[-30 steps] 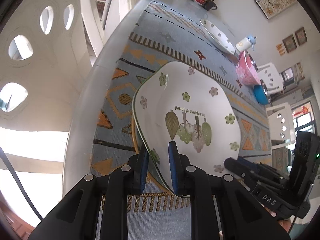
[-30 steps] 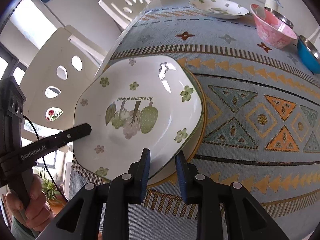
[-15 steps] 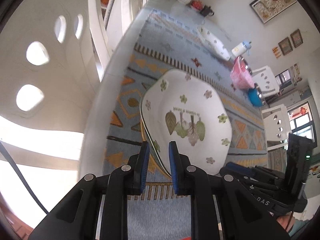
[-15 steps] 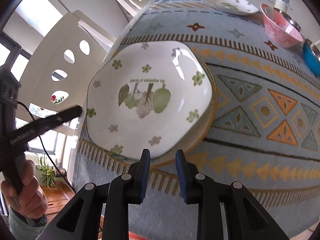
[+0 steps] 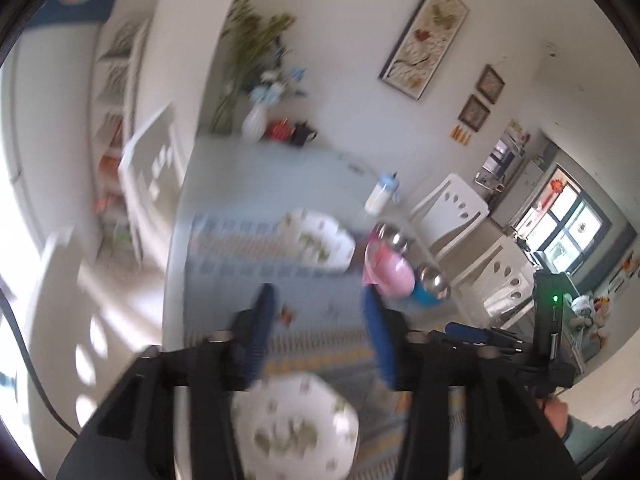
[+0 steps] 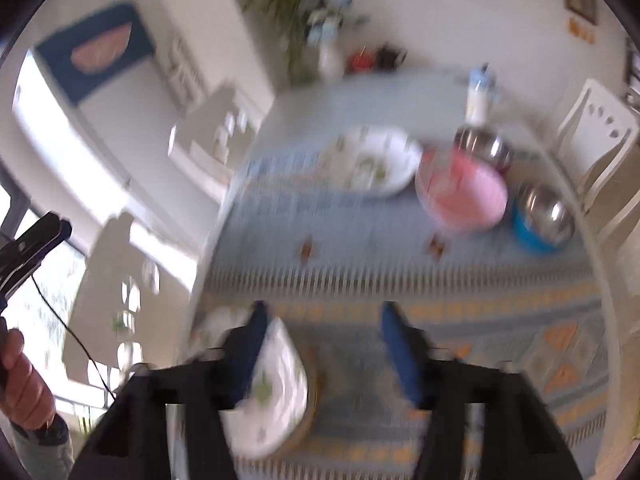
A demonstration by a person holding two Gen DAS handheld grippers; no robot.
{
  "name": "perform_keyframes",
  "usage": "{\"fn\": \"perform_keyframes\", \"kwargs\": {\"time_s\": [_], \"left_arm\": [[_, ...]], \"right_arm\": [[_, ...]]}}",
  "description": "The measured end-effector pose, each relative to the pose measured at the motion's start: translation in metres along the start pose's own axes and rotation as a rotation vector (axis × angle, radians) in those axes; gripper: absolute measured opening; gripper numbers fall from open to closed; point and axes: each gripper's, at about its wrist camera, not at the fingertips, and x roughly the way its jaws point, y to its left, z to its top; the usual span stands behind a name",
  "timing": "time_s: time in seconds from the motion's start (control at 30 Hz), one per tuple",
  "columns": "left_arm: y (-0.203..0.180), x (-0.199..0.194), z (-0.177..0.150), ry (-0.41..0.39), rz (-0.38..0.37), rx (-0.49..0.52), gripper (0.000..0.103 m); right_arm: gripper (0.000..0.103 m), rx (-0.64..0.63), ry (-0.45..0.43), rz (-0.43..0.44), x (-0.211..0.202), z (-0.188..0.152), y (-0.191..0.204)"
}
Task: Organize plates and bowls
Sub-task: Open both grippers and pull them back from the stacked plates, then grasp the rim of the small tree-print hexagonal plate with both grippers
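Both views are motion-blurred. The left hand-held gripper (image 5: 318, 332) and the right hand-held gripper (image 6: 326, 350) are spread wide, pinching nothing. The near floral plate (image 5: 296, 426) lies on the patterned desk (image 6: 440, 280) below them. Far across it sit a second floral plate (image 6: 372, 164), a pink bowl (image 6: 464, 194) and a blue bowl (image 6: 544, 220).

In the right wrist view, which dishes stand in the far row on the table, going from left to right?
White floral plate → pink bowl → blue bowl with a steel inside. The steel bowl behind the pink one overlaps it, so I leave it out.
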Motion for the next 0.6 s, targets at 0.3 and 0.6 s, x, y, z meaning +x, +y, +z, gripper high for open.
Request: {"fn": "perform_keyframes", "kwargs": {"time_s": [0.3,0.6], "left_arm": [[0.002,0.121,0.082,0.105,-0.011,-0.021,0.069],[0.043,0.253,0.093,0.332,-0.011,-0.123,0.067]], "right_arm": [[0.06,0.192,-0.094,-0.016,0.066,0.074,-0.02],[0.052,0.386,-0.042,-0.111,0.178,0.08,-0.058]]}}
